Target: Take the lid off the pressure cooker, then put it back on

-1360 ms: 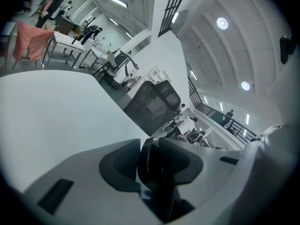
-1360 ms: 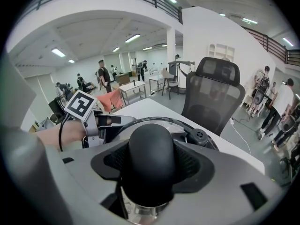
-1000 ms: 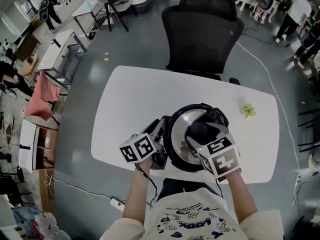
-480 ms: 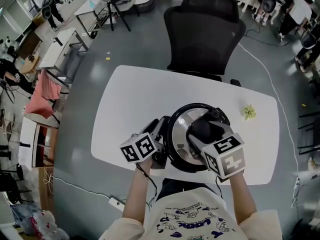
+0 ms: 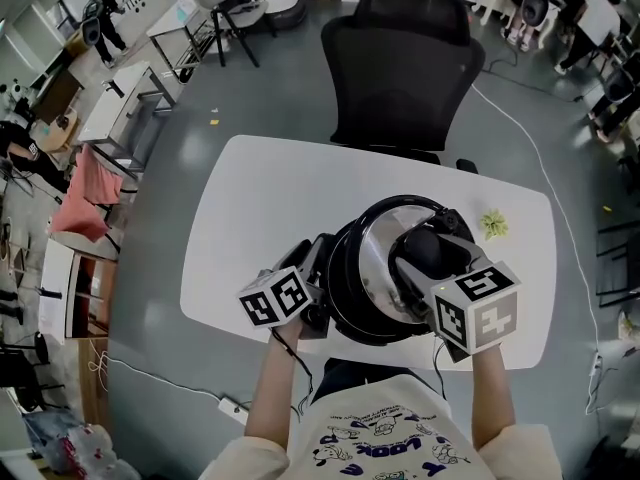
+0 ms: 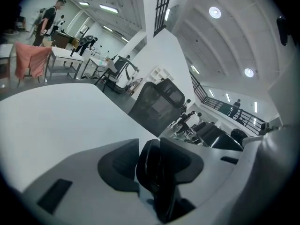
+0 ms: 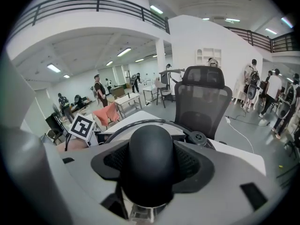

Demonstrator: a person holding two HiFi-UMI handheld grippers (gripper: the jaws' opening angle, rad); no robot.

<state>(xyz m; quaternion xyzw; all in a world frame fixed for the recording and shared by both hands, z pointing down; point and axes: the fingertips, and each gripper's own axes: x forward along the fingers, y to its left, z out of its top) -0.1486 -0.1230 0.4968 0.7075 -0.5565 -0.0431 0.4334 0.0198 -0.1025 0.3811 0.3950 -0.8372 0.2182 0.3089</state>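
The person wears a cream T-shirt (image 5: 385,438) with short, loose sleeves (image 5: 238,456). A dark blue print of cartoon figures and chunky lettering runs across the chest.

The left gripper (image 5: 320,264) is black toward its far end. On its near end sits a white cube (image 5: 275,298) with black square markers, and a thin black cable (image 5: 292,353) curls from it. Its jaws have just been easing apart, with a black handle (image 6: 157,172) between them.

The right gripper (image 5: 425,258) carries a pale grey cube with the same kind of markers. Seen close, both grippers have smooth, pale grey moulded jaws. Each jaw has a dark, ribbed pad (image 7: 192,161) set in a hollow and a small dark rectangular slot (image 7: 253,196) farther back.
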